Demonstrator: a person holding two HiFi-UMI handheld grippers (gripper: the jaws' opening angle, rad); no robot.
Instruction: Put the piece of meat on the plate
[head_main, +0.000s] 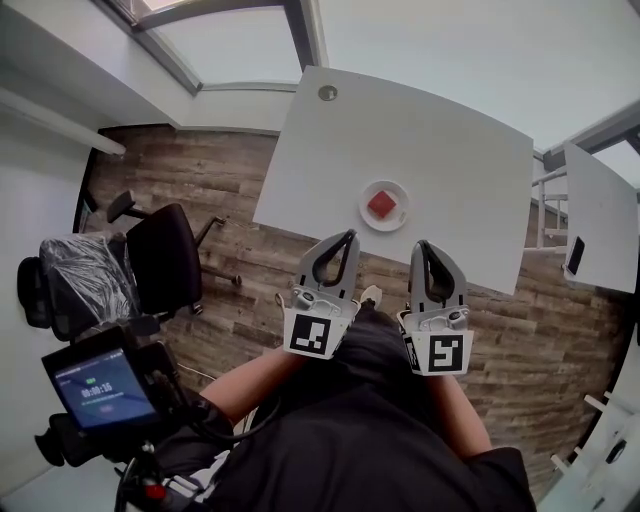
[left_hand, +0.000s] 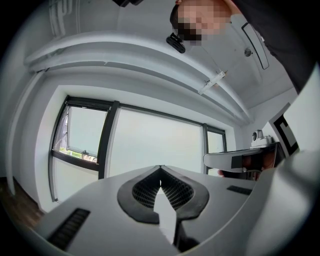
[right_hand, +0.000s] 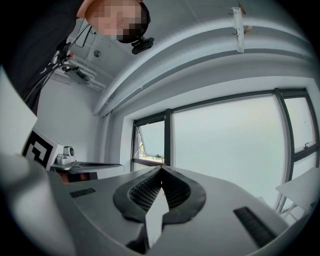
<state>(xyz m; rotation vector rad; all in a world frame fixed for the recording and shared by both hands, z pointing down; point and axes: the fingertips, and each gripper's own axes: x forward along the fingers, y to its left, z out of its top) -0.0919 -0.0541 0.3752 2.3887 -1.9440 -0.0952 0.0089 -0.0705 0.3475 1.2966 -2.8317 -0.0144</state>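
- The left claw (head_main: 345, 238) and the right claw (head_main: 424, 247) are both closed and empty, held level by the person's body.
- The piece of meat (head_main: 383, 204) lies on the plate (head_main: 365, 221), on the desk (head_main: 450, 150), well apart from both claws.
- Judgement: the placement appears complete, and no further move seems called for.

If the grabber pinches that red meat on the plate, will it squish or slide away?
The meat looks small, flat and blocky, so it probably won't roll. It seems light, so a nudge may slide it on the smooth white plate. The little plate might skid on the smooth table too. Squishiness can't be judged from here.
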